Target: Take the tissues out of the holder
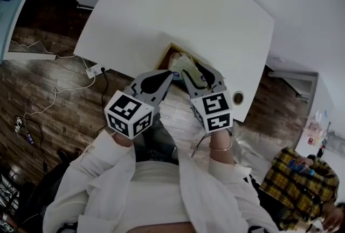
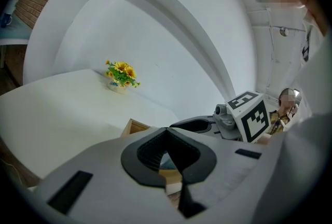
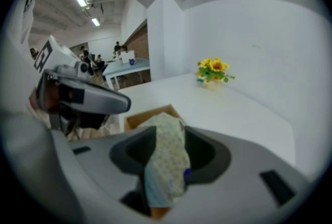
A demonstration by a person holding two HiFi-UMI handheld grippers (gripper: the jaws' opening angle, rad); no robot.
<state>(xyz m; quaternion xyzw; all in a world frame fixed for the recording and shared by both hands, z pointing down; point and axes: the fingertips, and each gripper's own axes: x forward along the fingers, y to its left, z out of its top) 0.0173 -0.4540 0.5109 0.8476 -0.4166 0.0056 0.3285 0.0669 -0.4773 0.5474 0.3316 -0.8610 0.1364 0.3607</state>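
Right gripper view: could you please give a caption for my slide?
Tissues between the open fingers of the right gripper, holder behind, flowers beyond.

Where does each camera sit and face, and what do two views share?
Head view: on the head, facing down at the table; sleeves, left gripper and right gripper show.
Left gripper view: on that gripper, facing the flowers; its fingers show.
Right gripper view: on that gripper, tissues between its fingers.
Shared: flowers, holder.
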